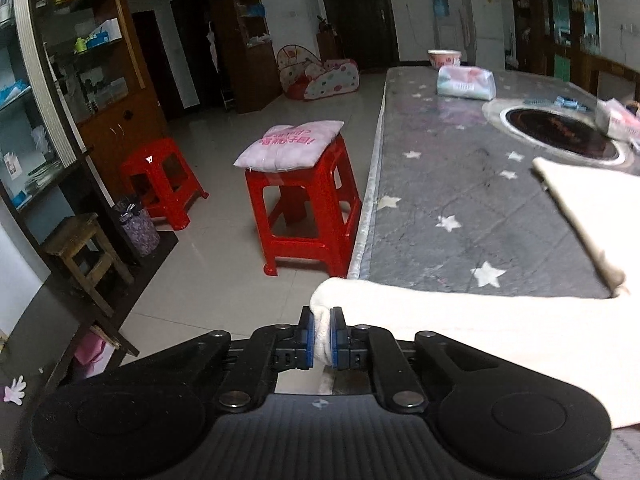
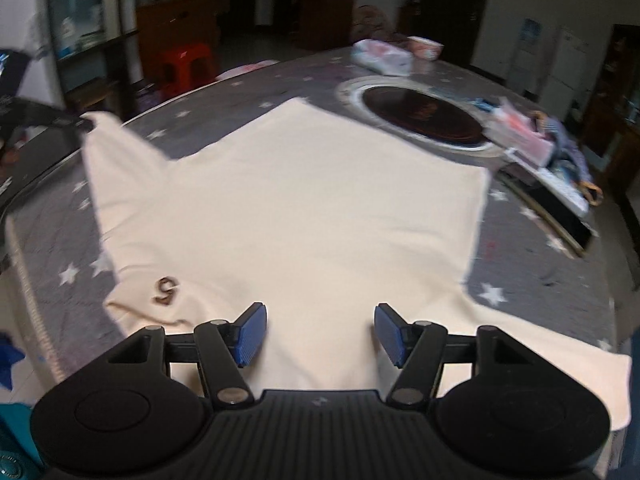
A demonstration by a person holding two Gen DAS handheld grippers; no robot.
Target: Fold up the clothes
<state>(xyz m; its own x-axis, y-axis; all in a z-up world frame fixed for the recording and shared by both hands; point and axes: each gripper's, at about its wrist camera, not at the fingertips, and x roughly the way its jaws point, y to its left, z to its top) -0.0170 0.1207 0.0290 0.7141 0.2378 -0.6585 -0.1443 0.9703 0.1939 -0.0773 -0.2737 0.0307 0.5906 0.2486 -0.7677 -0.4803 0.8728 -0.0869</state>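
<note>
Left wrist view: left gripper [image 1: 322,338] clamped on a rolled sleeve end of the cream T-shirt [image 1: 500,332], at the near corner of the star-patterned table [image 1: 448,184]; rest of the shirt trailing right across the tabletop. Red stool [image 1: 304,220] with a pink cushion [image 1: 290,146] beside the table.

Right wrist view: right gripper [image 2: 320,334] spread open above the shirt's [image 2: 296,200] near edge, nothing between the pads. Garment lying flat, brown numeral [image 2: 165,291] facing up, far sleeve [image 2: 120,160] lifted. Folding barely begun; both sleeves and body fold probably left.
</note>
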